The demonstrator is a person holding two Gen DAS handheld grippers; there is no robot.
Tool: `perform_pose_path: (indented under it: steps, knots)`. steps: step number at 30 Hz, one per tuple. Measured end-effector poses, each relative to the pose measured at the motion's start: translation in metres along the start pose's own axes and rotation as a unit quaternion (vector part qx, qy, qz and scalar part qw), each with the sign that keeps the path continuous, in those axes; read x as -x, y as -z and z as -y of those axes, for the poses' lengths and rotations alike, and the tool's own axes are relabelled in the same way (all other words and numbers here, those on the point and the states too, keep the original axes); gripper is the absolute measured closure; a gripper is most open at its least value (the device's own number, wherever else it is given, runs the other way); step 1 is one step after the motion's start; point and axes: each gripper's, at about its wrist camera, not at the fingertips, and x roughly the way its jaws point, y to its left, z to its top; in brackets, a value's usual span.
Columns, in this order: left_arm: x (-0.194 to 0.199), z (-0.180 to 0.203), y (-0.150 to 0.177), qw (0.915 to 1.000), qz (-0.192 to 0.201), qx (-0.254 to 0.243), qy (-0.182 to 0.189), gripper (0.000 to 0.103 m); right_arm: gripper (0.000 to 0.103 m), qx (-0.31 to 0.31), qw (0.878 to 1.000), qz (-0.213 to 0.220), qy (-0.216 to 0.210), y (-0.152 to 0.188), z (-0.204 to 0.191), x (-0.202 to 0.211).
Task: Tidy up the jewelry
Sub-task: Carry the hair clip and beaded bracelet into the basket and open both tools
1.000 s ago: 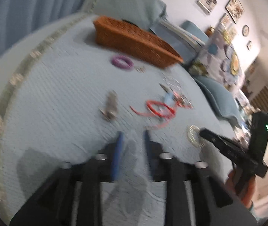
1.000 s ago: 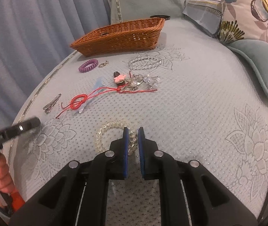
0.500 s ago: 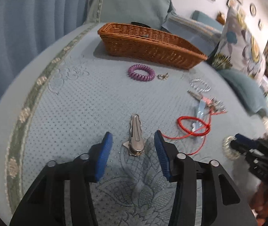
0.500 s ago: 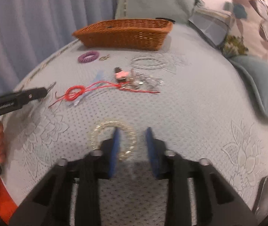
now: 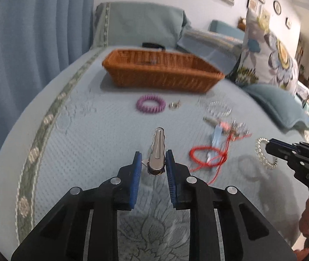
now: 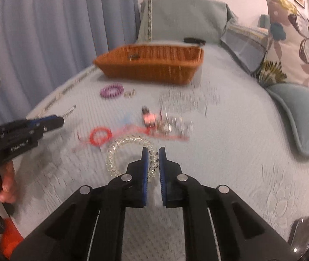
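My left gripper (image 5: 153, 157) is shut on the wide end of a silver hair clip (image 5: 157, 151) and holds it just above the bedspread; it also shows in the right wrist view (image 6: 55, 122). My right gripper (image 6: 153, 152) is shut on a clear coiled hair tie (image 6: 125, 155), lifted off the bed, also seen in the left wrist view (image 5: 263, 152). A wicker basket (image 5: 161, 70) stands at the far side. On the bed lie a purple coil tie (image 5: 150, 104), a small ring charm (image 5: 174, 105), a clear bead bracelet (image 5: 219, 108), a red cord (image 5: 206, 155) and a pink clip (image 6: 149, 117).
Blue curtains (image 5: 30, 43) hang on the left beyond the bed's edge. Pillows (image 5: 278, 108) and a floral cushion (image 6: 295, 50) line the right side. A grey-green pillow (image 6: 182, 19) stands behind the basket. A dark object (image 6: 302, 235) lies at the near right.
The left jaws have closed on the silver clip. The right jaws have closed on the clear coil tie and raised it off the bed. Both cameras tilted up toward the basket.
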Motion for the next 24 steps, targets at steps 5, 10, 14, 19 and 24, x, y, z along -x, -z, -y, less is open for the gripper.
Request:
perform_pose_path:
  steps: [5, 10, 14, 19, 24]
  knots:
    - [0.010, 0.001, -0.033, 0.9989, 0.046, 0.010, 0.010, 0.082, 0.095, 0.003, 0.999, 0.048, -0.011, -0.046, -0.002, 0.004]
    - [0.001, 0.002, -0.083, 0.9958, 0.080, 0.031, 0.033, 0.082, 0.095, 0.011, 0.996, 0.086, -0.003, -0.106, -0.002, -0.010]
    - [-0.017, 0.008, -0.122, 0.9932, 0.103, 0.036, 0.039, 0.082, 0.095, 0.007, 0.996, 0.093, 0.004, -0.147, 0.003, -0.035]
    - [-0.052, 0.004, -0.154, 0.9926, 0.103, 0.046, 0.045, 0.082, 0.095, -0.003, 0.996, 0.084, 0.017, -0.183, 0.012, -0.082]
    - [-0.098, 0.000, -0.171, 0.9943, 0.081, 0.055, 0.042, 0.082, 0.095, -0.025, 0.998, 0.057, 0.024, -0.199, 0.022, -0.133]
